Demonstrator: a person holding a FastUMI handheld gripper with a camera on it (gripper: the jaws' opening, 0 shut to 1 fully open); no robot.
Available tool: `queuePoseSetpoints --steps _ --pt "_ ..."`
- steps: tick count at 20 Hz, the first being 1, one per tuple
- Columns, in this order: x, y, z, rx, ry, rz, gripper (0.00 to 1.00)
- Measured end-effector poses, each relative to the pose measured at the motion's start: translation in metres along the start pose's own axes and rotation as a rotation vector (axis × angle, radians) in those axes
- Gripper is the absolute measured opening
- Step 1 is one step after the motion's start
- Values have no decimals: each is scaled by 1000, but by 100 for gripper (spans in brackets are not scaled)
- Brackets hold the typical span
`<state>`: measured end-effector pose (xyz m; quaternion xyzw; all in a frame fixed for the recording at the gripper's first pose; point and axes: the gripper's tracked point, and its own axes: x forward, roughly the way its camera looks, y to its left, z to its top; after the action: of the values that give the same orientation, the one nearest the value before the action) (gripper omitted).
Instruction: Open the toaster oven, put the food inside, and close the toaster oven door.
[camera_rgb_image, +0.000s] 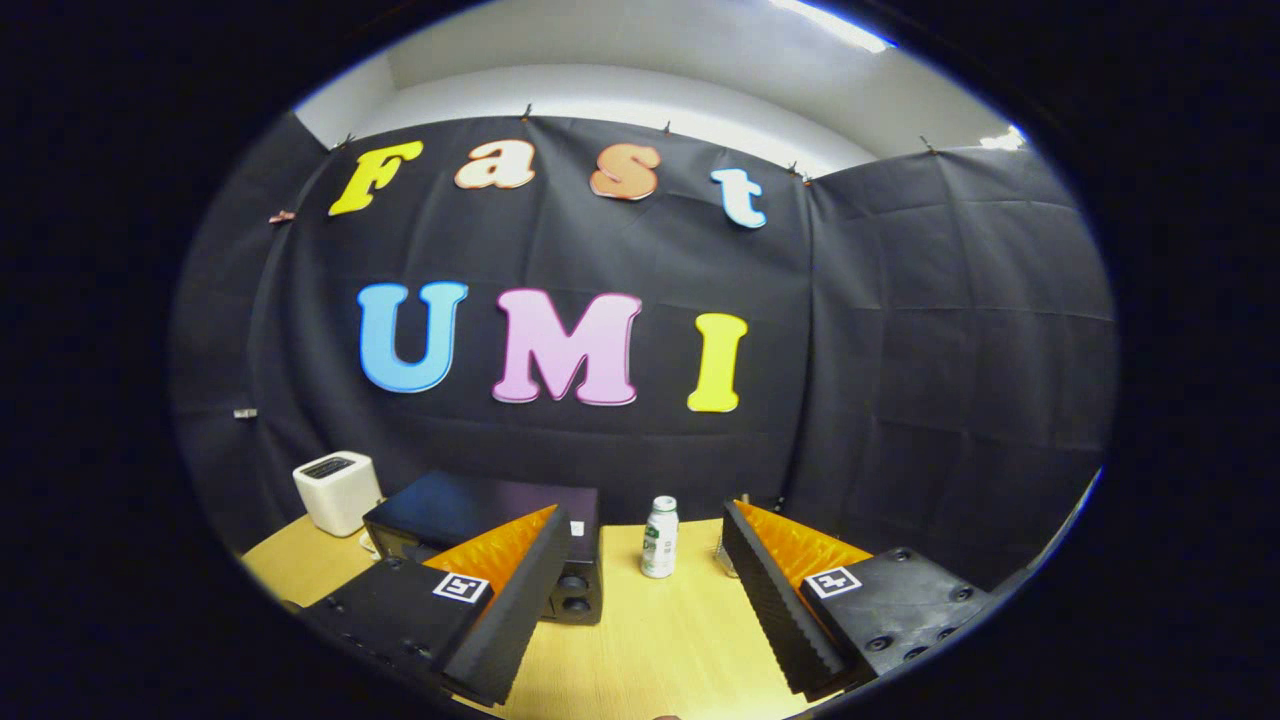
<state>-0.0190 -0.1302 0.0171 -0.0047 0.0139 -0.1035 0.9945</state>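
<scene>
With the gripper (640, 590) spread wide on nothing, toaster oven (480, 515) sits beyond the left finger; its door's hidden, so confirm door state before committing

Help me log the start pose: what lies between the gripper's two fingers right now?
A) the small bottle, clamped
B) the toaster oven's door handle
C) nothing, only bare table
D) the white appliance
C: the gripper is open, its fingers spread wide over the bare table, with the small bottle standing beyond them, untouched.
</scene>
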Motion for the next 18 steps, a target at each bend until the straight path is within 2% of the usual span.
queuePoseSetpoints --steps 3,7,18 --pt "-9 -8 19 17 -52 -14 98" --pt "-6 9 22 54 -21 33 99" --pt "-7 50 22 48 -11 106 98"
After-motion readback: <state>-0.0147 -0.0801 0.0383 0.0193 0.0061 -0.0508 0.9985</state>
